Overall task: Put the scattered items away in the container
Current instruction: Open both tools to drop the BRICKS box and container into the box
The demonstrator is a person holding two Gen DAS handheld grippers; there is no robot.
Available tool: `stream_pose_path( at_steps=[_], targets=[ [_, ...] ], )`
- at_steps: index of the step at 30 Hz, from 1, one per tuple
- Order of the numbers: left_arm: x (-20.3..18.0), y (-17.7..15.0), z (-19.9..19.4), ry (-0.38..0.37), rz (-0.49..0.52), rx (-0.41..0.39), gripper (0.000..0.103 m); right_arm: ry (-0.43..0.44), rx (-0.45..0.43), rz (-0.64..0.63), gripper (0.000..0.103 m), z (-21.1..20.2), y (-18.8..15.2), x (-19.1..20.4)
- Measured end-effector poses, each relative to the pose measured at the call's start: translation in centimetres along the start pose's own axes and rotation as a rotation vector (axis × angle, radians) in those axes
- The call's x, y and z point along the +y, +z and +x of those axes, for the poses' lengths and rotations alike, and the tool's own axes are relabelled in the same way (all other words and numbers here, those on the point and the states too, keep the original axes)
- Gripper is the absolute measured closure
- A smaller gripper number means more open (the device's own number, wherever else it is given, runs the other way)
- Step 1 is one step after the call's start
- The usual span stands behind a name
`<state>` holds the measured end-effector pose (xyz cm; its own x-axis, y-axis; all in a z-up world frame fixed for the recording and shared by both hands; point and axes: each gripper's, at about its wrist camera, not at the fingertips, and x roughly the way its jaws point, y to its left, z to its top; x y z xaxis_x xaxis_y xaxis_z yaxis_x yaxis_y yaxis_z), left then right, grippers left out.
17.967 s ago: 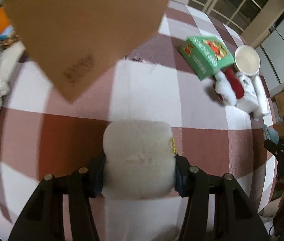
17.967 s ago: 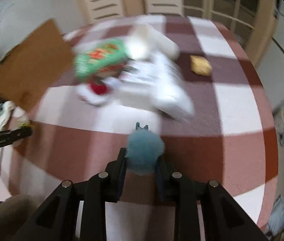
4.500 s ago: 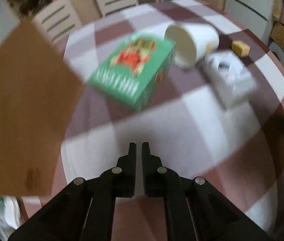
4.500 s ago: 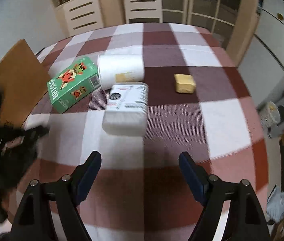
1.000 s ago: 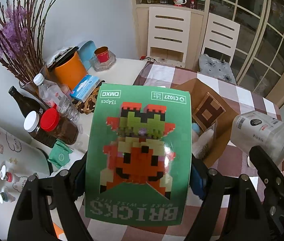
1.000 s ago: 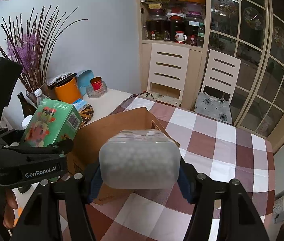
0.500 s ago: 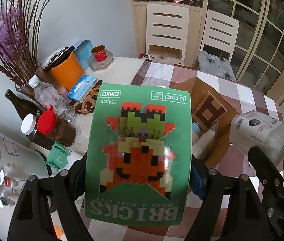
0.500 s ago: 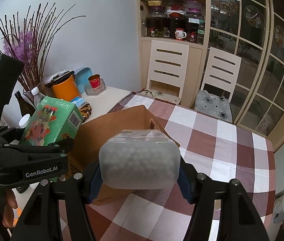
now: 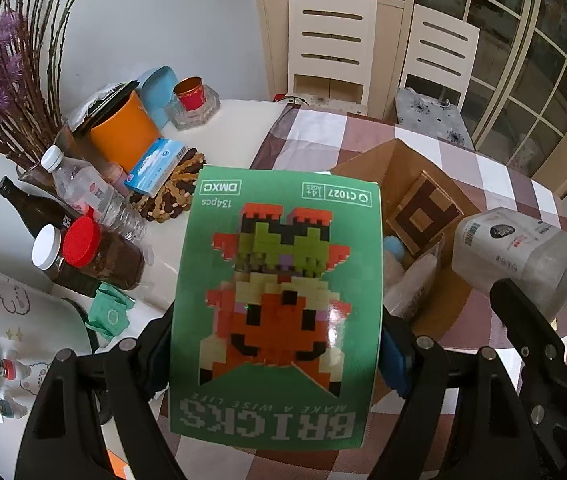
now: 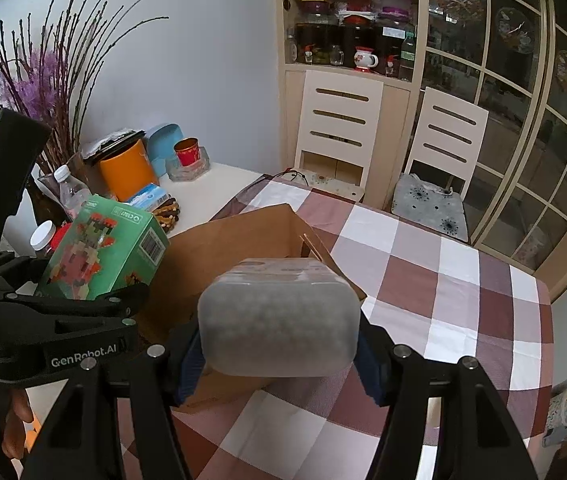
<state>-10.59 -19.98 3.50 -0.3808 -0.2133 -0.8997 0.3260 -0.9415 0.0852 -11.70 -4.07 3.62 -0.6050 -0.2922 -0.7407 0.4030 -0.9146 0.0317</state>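
Note:
My left gripper [image 9: 275, 352] is shut on a green BRICKS box [image 9: 279, 304], held in the air beside the open cardboard box [image 9: 411, 184]. The same green box [image 10: 103, 252] shows at the left of the right wrist view, in the left gripper [image 10: 95, 300]. My right gripper [image 10: 279, 344] is shut on a frosted plastic jar [image 10: 279, 316], held above the near side of the cardboard box [image 10: 239, 248]. That jar [image 9: 519, 252] also appears at the right of the left wrist view. Inside the box lie a blue fluffy item [image 9: 393, 246] and white items.
The checked tablecloth [image 10: 443, 292] spreads to the right. A white side counter [image 9: 239, 120] carries an orange canister [image 9: 123, 132], bottles, red-lidded jars [image 9: 95, 248] and a tissue pack. Two white chairs [image 10: 343, 128] stand behind. A person's fingers [image 10: 15, 424] show at bottom left.
Both grippers have sunk slightly and drifted toward the cardboard box, each keeping its item. The counter clutter has slid a little upward in the left wrist view.

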Motion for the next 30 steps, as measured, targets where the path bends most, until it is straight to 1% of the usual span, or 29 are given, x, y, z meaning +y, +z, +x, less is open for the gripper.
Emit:
stream_pose_path(
  at_steps=[7,11,13,14,15,18,21,25,30],
  targets=[
    [-0.3,0.6,0.8,0.016,0.008,0.010,0.021,-0.005,-0.005,-0.015,0.039,1.1,1.0,0.1],
    [-0.6,0.9,1.2,0.047,0.035,0.010,0.019,-0.011,-0.010,-0.039,0.038,1.7,1.5,0.3],
    [-0.5,0.9,1.3,0.052,0.040,0.012,0.014,-0.021,-0.035,-0.042,0.031,1.5,1.6,0.1],
    [-0.4,0.9,1.2,0.054,0.038,0.009,0.006,-0.025,-0.063,-0.037,0.024,1.0,1.7,-0.1],
    [-0.3,0.8,1.0,0.050,0.040,0.000,0.000,-0.029,-0.093,-0.035,0.020,0.4,1.7,-0.3],
    [-0.5,0.7,0.2,0.048,0.057,-0.023,0.000,-0.030,-0.139,-0.027,0.020,-1.0,1.6,-0.6],
    [-0.9,0.4,-0.5,0.046,0.069,-0.034,0.000,-0.023,-0.159,-0.003,0.020,-2.3,1.2,-0.8],
    [-1.3,-0.2,-1.1,0.034,0.072,-0.032,0.000,-0.011,-0.150,0.021,0.020,-3.7,-0.2,-0.9],
    [-1.9,-1.0,-2.6,0.028,0.066,-0.058,0.000,-0.019,-0.125,0.043,0.020,-4.7,-1.8,-1.4]
  ],
)
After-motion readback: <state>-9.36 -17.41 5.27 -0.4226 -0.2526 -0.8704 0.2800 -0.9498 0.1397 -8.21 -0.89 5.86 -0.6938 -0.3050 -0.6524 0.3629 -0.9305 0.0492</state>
